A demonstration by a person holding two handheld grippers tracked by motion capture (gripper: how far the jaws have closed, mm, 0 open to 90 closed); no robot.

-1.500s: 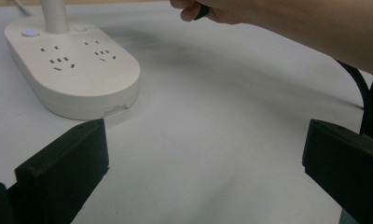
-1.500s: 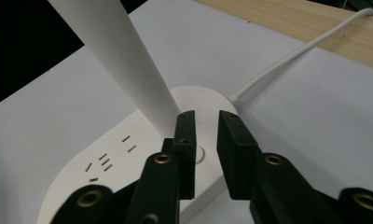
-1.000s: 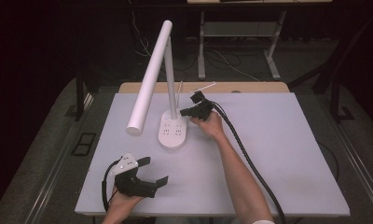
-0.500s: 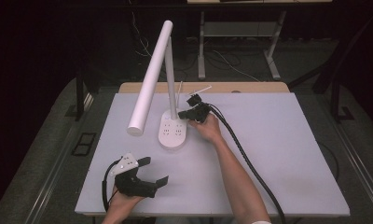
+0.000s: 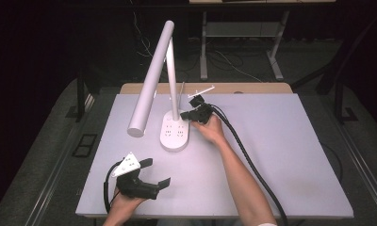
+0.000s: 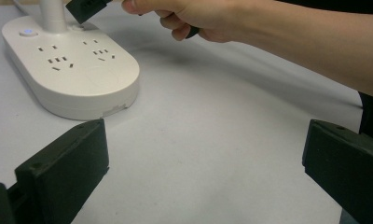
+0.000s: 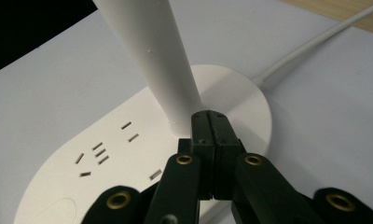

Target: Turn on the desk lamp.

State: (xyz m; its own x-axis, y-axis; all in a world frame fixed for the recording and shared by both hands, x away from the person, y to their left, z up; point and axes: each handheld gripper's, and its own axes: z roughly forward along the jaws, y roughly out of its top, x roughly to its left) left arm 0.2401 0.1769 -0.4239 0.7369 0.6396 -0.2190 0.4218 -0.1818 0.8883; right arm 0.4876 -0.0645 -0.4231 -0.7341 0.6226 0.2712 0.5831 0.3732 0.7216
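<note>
Lamp [image 5: 175, 134] is stood at the back middle of the table [image 5: 281, 155]. It looks stiff and bottom-heavy, best held by its pole. The right hand-held gripper [image 7: 208, 122] is closed, empty, at the pole's foot. The left hand-held gripper [image 5: 151, 173] is held wide open, empty.

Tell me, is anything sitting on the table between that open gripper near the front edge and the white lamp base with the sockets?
Nothing visible does. Between the left gripper and the lamp base lies only bare table. The right gripper hangs over the base's far end, out of that path.
</note>
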